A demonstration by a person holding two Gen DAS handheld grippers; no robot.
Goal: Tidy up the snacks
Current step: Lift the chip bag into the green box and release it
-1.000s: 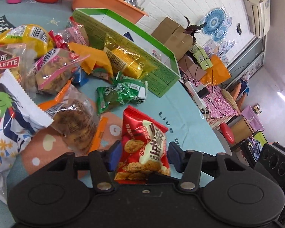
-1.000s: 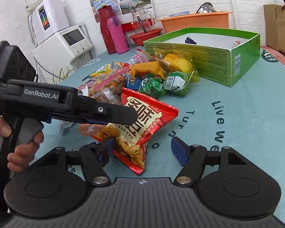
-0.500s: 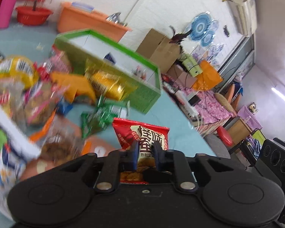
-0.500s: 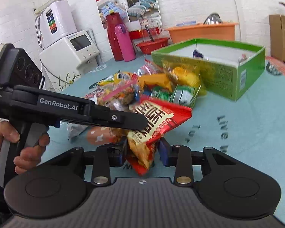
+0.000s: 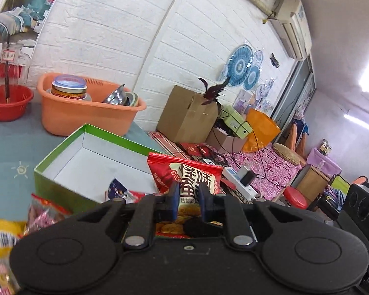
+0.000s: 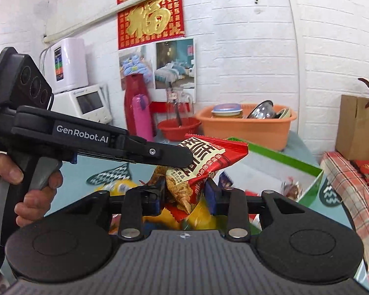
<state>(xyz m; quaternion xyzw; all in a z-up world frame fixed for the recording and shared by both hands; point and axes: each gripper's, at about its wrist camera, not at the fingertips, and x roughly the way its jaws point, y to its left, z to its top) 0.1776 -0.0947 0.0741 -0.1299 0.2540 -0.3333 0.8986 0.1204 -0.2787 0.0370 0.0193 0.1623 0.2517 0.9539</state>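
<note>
Both of your grippers are clamped on the same red snack bag, and the bag is off the table, hanging in the air in front of the green box. Your left gripper has its pads pressed tight together on the bag's lower middle, the printed face upright toward that camera and the top edge standing above the fingers. In the right wrist view that same left gripper reaches in from the left, held by a hand on its grey trigger, and its tip lies against the bag's upper part. Your right gripper pinches the bag lower down, its jaws closed in on the crinkled bottom portion with a blue pad touching each side; they have just been closing onto it. The green box sits open on the blue tablecloth, its white inside mostly bare with a couple of small packets near the close wall. More snack packets lie blurred at the lower left. An orange basin stands behind the box, with a red basket to its left.
</note>
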